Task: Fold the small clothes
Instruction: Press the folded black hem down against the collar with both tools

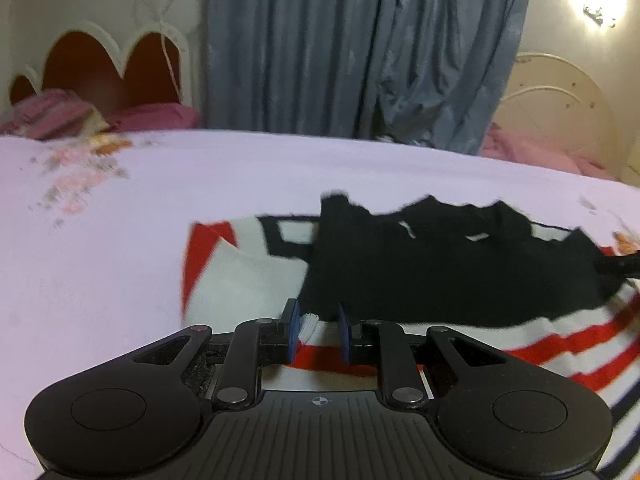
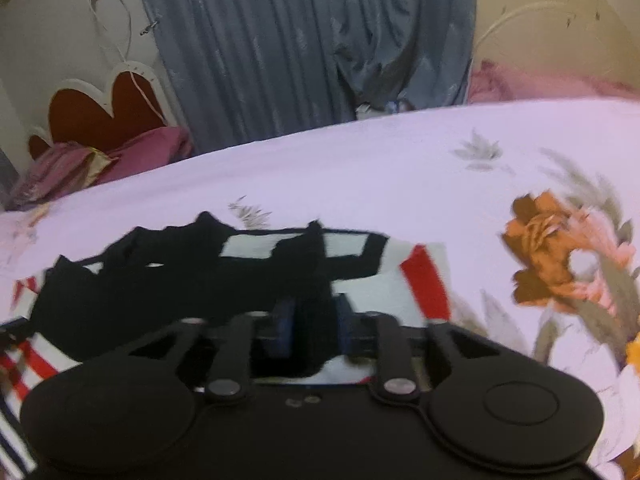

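A small knitted garment (image 1: pixel 248 276) in white, red and black stripes lies on the pale floral bedsheet (image 1: pixel 100 240). Its black part (image 1: pixel 440 272) is folded over the middle. My left gripper (image 1: pixel 318 330) hovers at the garment's near left edge, jaws a little apart, with a white ribbed bit of cloth between the pads. In the right wrist view the same garment (image 2: pixel 424 280) lies ahead, black part (image 2: pixel 180 284) to the left. My right gripper (image 2: pixel 314 328) is over its near right part, jaws apart with black cloth between them.
The bed (image 2: pixel 360 168) stretches ahead with a large orange flower print (image 2: pixel 544 248) at the right. Pink pillows (image 1: pixel 156 118) and a scalloped headboard (image 1: pixel 120 60) stand at the far left, a grey-blue curtain (image 1: pixel 360 48) behind.
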A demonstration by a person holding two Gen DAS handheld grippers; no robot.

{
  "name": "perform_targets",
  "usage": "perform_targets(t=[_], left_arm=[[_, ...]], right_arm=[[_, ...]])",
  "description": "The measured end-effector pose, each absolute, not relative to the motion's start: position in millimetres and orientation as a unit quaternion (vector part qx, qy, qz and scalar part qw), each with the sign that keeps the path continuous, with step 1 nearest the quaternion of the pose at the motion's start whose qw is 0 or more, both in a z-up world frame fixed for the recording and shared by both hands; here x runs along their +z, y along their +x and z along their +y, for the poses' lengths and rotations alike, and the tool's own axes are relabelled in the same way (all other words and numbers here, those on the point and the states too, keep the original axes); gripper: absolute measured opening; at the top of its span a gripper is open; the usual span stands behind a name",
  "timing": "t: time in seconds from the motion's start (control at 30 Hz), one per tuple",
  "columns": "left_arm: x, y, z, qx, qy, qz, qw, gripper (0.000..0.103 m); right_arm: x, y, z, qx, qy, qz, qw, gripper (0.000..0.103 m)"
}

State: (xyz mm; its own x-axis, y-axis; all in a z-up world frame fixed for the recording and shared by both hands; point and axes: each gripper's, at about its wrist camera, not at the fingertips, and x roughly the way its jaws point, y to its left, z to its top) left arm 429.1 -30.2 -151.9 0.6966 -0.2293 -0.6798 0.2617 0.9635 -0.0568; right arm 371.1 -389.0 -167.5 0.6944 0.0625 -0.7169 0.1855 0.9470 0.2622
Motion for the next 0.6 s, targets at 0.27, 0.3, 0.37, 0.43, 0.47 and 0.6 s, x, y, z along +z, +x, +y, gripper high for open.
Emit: perform_targets(t=[0.27,0.3,0.37,0.43,0.47,0.6], left_arm=[[-155,428,-35,-0.117,0.047,0.361,0.924,0.017],[-154,429,-33,-0.111,0.048,0.359,0.926,0.013],[-153,429,-30,-0.118,0.039,0.358,0.926,0.013],[-154,429,-31,-0.126,0.042,0.36,0.923,0.016],[-154,429,-34,-0.129,0.048,0.362,0.922,0.021],[-152,429,-42,-0.133,0.059,0.361,0.921,0.067]], right_arm=[[-172,371,-385,-0.049,0.13,0.386,0.912,0.008],[-171,371,-384,-0.049,0.122,0.384,0.914,0.008],[-171,370,-385,-0.047,0.119,0.383,0.915,0.008],[-172,370,-389,-0.041,0.132,0.384,0.913,0.016],[-173,369,-392,-0.036,0.144,0.386,0.911,0.021],[-171,367,-393,-0.031,0.149,0.388,0.909,0.024]])
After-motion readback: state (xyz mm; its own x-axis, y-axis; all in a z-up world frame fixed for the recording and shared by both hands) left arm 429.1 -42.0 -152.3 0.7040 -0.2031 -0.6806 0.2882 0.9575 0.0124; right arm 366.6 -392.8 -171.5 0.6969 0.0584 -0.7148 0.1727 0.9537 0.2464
